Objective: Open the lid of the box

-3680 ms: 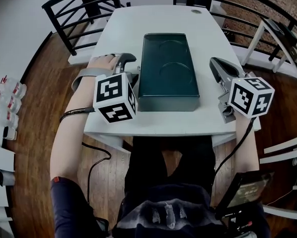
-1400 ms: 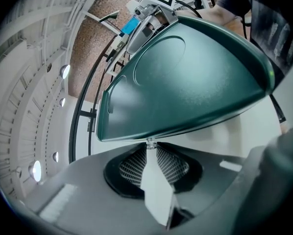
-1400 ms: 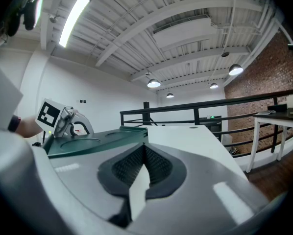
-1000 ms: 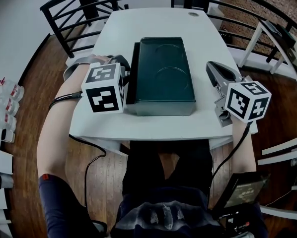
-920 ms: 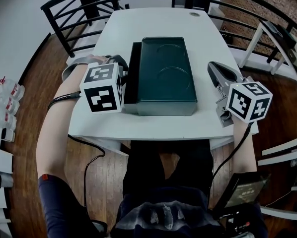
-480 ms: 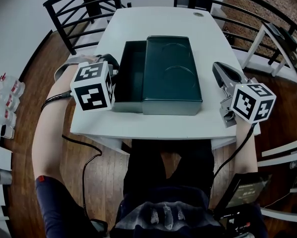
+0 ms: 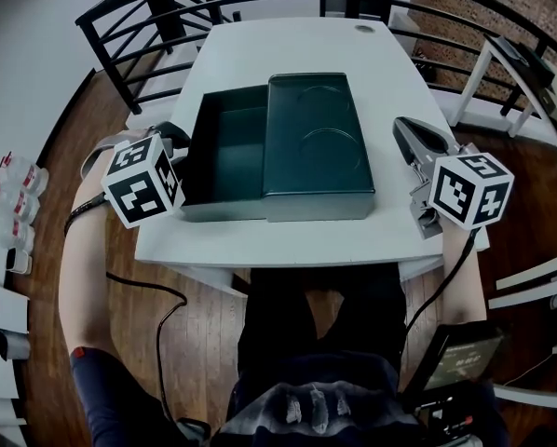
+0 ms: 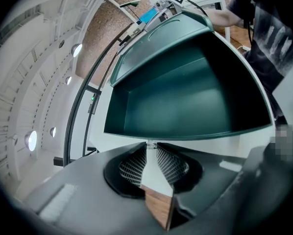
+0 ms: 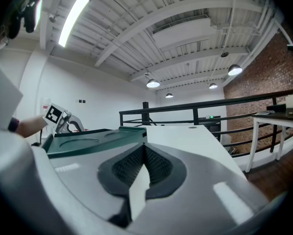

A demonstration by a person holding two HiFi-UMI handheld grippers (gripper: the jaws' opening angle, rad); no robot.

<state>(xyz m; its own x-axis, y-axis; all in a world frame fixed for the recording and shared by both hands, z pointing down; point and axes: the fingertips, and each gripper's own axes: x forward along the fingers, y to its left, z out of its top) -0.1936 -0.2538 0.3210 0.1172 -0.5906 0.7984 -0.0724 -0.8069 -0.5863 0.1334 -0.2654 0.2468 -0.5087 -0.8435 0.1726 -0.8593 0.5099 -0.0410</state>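
Left gripper [image 8: 150, 145] clamped the box [image 7: 224, 152] rim near the table's [image 7: 288, 45] left edge. Lid [image 7: 316, 138] looked half off, more to clear. Right gripper [image 9: 144, 150] sat closed, empty.

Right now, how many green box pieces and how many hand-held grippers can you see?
Dark green box: 1
Dark green lid: 1
Hand-held grippers: 2, the left hand-held gripper and the right hand-held gripper
Total: 4
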